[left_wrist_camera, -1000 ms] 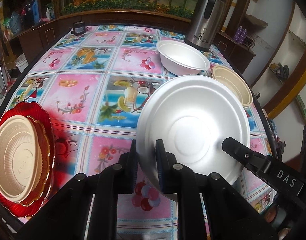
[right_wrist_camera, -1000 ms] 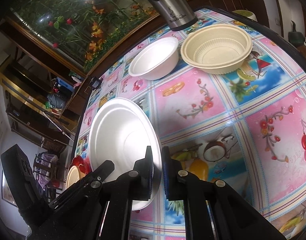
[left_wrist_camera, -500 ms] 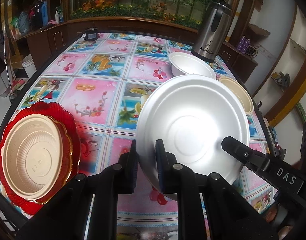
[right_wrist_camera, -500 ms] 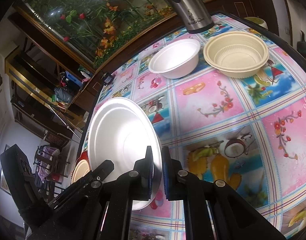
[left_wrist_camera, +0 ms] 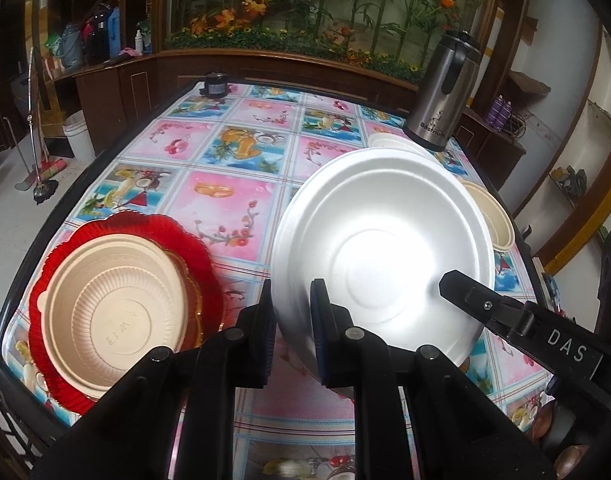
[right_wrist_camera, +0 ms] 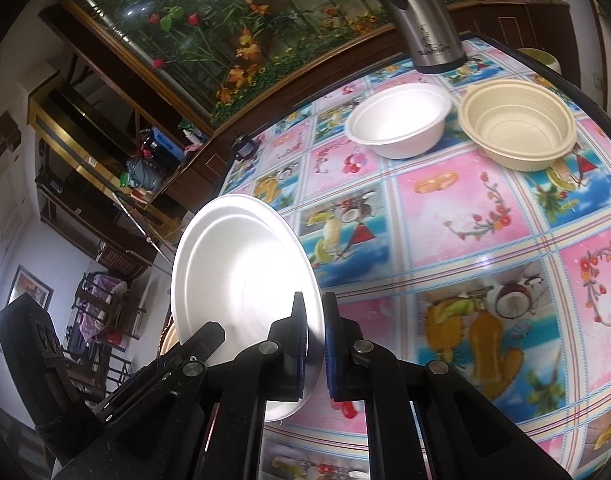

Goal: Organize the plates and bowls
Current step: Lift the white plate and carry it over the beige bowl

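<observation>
A white foam plate (left_wrist_camera: 385, 240) hangs tilted above the table, held by both grippers. My left gripper (left_wrist_camera: 291, 292) is shut on its near left rim. My right gripper (right_wrist_camera: 313, 300) is shut on the opposite rim of the same plate (right_wrist_camera: 233, 272). To the left on the table lies a red scalloped plate (left_wrist_camera: 145, 224) with a beige ribbed bowl (left_wrist_camera: 113, 304) stacked in it. A white bowl (right_wrist_camera: 397, 120) and a second beige bowl (right_wrist_camera: 517, 120) stand side by side at the far end.
A steel kettle (left_wrist_camera: 441, 96) stands at the table's far right corner behind the bowls. A small black object (left_wrist_camera: 215, 84) sits at the far edge. The flowered tablecloth (left_wrist_camera: 225, 152) covers the table, with dark cabinets and a planter behind.
The white plate has risen and drawn back toward the near edge in both grippers. The red plate stack has come further into the left view, and the plate now hides most of the white bowl there.
</observation>
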